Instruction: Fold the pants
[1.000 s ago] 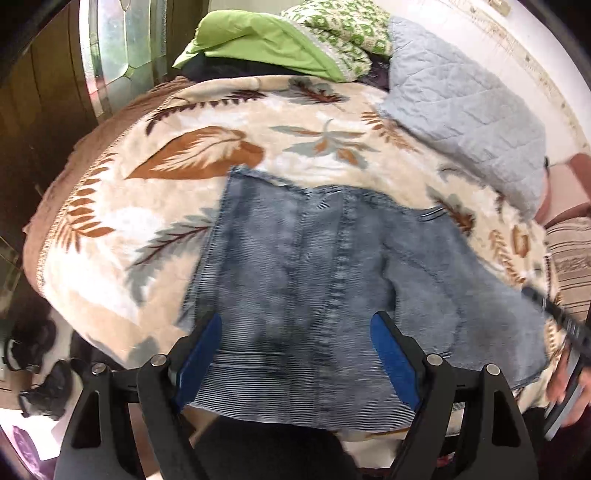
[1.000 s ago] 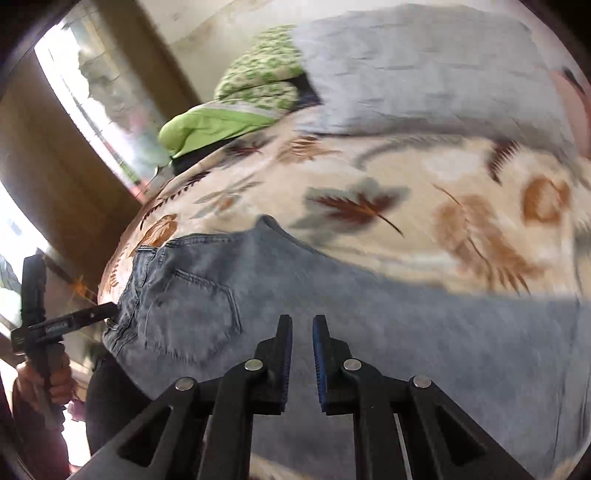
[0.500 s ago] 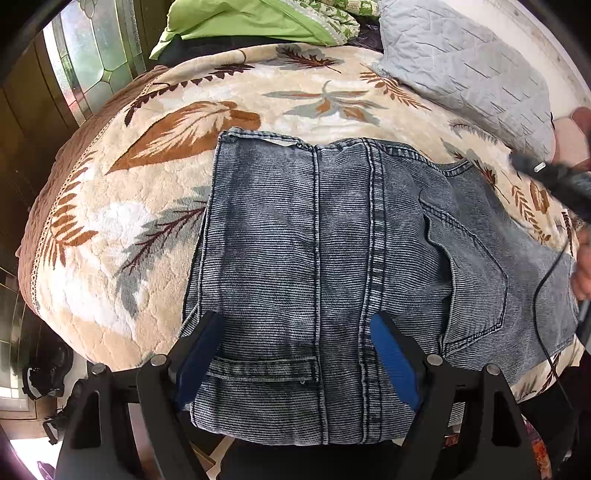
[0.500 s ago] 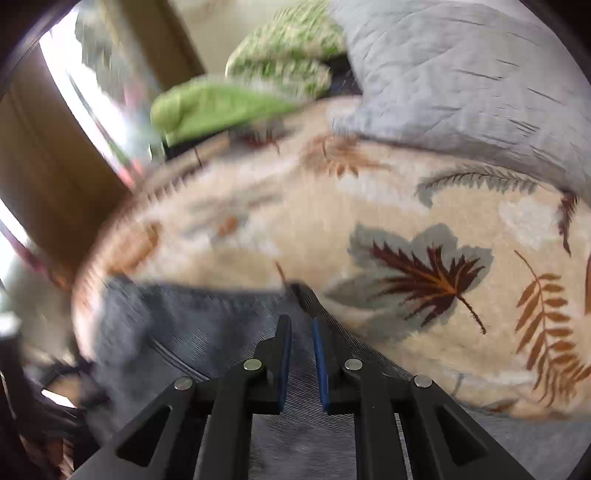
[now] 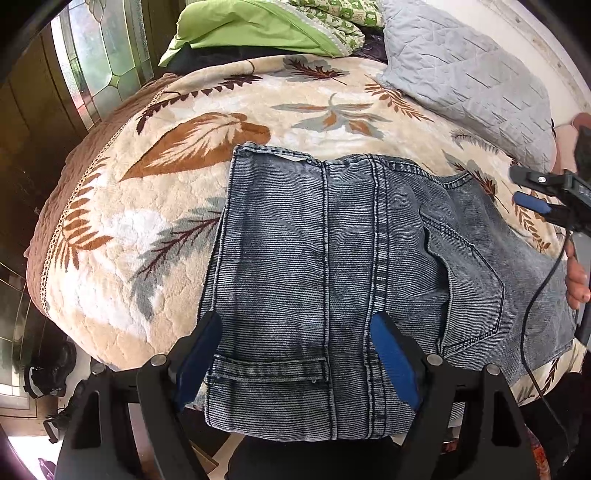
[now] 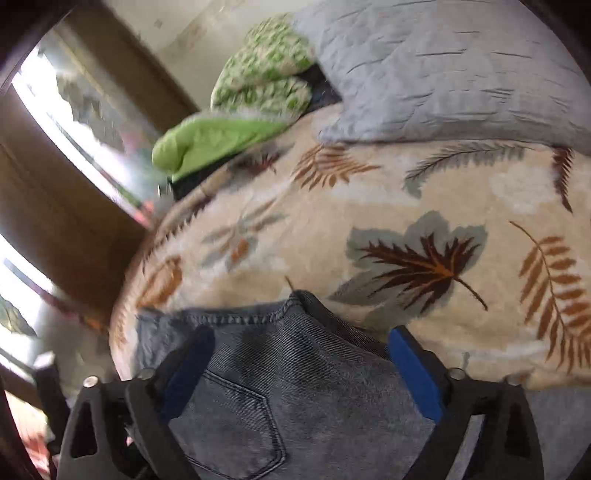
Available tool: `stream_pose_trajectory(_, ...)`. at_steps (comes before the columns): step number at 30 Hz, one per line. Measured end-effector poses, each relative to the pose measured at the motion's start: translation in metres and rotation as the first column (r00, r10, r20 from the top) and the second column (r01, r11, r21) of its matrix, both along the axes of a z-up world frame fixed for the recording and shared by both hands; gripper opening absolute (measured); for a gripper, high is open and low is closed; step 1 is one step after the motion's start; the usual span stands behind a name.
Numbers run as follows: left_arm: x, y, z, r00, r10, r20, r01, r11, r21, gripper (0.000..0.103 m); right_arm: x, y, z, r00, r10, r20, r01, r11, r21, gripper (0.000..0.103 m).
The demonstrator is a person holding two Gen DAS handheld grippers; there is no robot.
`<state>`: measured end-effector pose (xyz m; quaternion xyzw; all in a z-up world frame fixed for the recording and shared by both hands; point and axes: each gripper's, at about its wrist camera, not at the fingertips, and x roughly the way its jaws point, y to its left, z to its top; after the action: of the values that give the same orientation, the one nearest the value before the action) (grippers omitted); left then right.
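Grey-blue denim pants [image 5: 332, 266] lie folded on a leaf-patterned blanket [image 5: 155, 206], waistband toward me, a back pocket [image 5: 465, 288] at the right. My left gripper [image 5: 295, 354] is open and empty, its jaws wide apart above the waistband near the bed's front edge. My right gripper [image 5: 532, 192] shows at the right edge of the left wrist view. In the right wrist view it [image 6: 301, 365] is open and empty over the pants [image 6: 295, 387], just short of their upper corner [image 6: 299, 297].
A grey quilted pillow [image 5: 469, 77] and green bedding [image 5: 251, 29] lie at the far side of the bed. A window [image 5: 99, 66] and wooden wall stand at the left. Shoes [image 5: 48, 373] lie on the floor below the bed edge.
My right gripper has opened wide from nearly shut and moved over the pants' upper corner. My left gripper has stayed open and shifted slightly above the waistband.
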<state>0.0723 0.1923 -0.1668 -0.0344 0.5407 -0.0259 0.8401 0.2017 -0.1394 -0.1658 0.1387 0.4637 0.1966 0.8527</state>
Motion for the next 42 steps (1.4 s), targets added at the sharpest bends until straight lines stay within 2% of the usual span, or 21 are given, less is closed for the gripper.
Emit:
stream_pose_trajectory(2,0.002,-0.001,-0.004,1.000,-0.004,-0.010,0.004,1.000,0.011,0.083,0.015,0.008,-0.010,0.997,0.052,-0.061,-0.053,0.998,-0.014,0.075)
stream_pose_trajectory(6,0.006,-0.005,-0.010,1.000,-0.022,-0.021,0.023,0.999,0.047,0.083,0.033,0.025,-0.027,0.986,0.119,-0.114,-0.129,0.988,-0.083,0.073)
stream_pose_trajectory(7,0.007,-0.005,-0.011,1.000,-0.025,-0.018,0.026,0.998,0.056,0.083,0.037,0.028,-0.032,0.981,0.142,-0.133,-0.153,0.985,-0.081,0.067)
stream_pose_trajectory(8,0.008,-0.005,-0.012,1.000,-0.023,-0.016,0.024,0.997,0.067,0.083,0.041,0.033,-0.039,0.973,0.167,-0.158,-0.181,0.980,-0.078,0.051)
stream_pose_trajectory(10,0.012,-0.004,-0.015,1.000,-0.018,-0.020,0.020,0.996,0.084,0.084,0.045,0.044,-0.047,0.964,0.196,-0.179,-0.220,0.967,-0.128,0.028)
stream_pose_trajectory(11,0.014,-0.003,-0.016,1.000,-0.014,-0.024,0.016,0.997,0.077,0.084,0.043,0.049,-0.049,0.965,0.198,-0.173,-0.229,0.956,-0.182,0.025)
stream_pose_trajectory(13,0.021,-0.003,-0.016,1.000,-0.010,-0.019,0.012,0.997,0.080,0.084,0.041,0.054,-0.048,0.968,0.201,-0.152,-0.231,0.949,-0.216,0.020)
stream_pose_trajectory(15,0.031,-0.010,-0.014,1.000,-0.031,0.002,0.030,0.991,0.129,0.083,0.041,0.057,-0.043,0.978,0.178,-0.110,-0.201,0.946,-0.256,0.004)
stream_pose_trajectory(16,0.037,-0.015,-0.012,0.999,-0.039,0.017,0.035,0.985,0.169,0.080,0.043,0.059,-0.039,0.983,0.163,-0.088,-0.182,0.939,-0.290,0.004)
stream_pose_trajectory(18,0.046,-0.021,-0.011,0.998,-0.051,0.021,0.045,0.976,0.215,0.079,0.051,0.061,-0.041,0.982,0.152,-0.109,-0.178,0.939,-0.294,0.005)
stream_pose_trajectory(22,0.045,-0.020,-0.011,0.999,-0.036,0.007,0.034,0.976,0.213,0.080,0.054,0.062,-0.053,0.984,0.138,-0.113,-0.166,0.941,-0.294,0.005)
stream_pose_trajectory(24,0.038,-0.013,-0.009,1.000,-0.002,-0.007,0.003,0.985,0.175,0.079,0.054,0.054,-0.053,0.987,0.105,-0.125,-0.134,0.960,-0.247,0.007)
stream_pose_trajectory(26,0.031,-0.010,-0.003,1.000,0.025,-0.011,-0.023,0.986,0.167,0.079,0.052,0.046,-0.046,0.988,0.090,-0.129,-0.114,0.975,-0.190,0.009)
stream_pose_trajectory(28,0.021,-0.011,0.011,0.999,0.033,0.020,-0.037,0.983,0.180,0.079,0.046,0.033,-0.035,0.990,0.057,-0.130,-0.072,0.991,-0.109,0.010)
stream_pose_trajectory(30,0.011,-0.016,0.025,0.998,0.027,0.053,-0.035,0.984,0.173,0.079,0.034,0.014,-0.018,0.996,-0.001,-0.086,-0.004,0.999,-0.050,0.010)
stream_pose_trajectory(32,0.002,-0.028,0.039,0.997,-0.006,0.076,-0.005,0.989,0.150,0.079,0.017,-0.007,-0.002,0.998,-0.042,-0.036,0.041,0.999,-0.005,0.010)
stream_pose_trajectory(35,-0.011,-0.059,0.047,0.992,-0.095,0.087,0.082,0.987,0.139,0.080,-0.012,-0.038,0.009,0.996,-0.088,-0.026,0.088,0.996,-0.006,0.010)
stream_pose_trajectory(39,-0.018,-0.105,0.036,0.976,-0.210,0.052,0.200,0.969,0.146,0.080,-0.067,-0.094,0.009,0.984,-0.176,-0.029,0.175,0.984,-0.039,0.010)
stream_pose_trajectory(42,-0.016,-0.134,0.019,0.968,-0.252,0.008,0.249,0.958,0.142,0.080,-0.109,-0.138,0.004,0.967,-0.252,-0.038,0.249,0.965,-0.084,0.010)
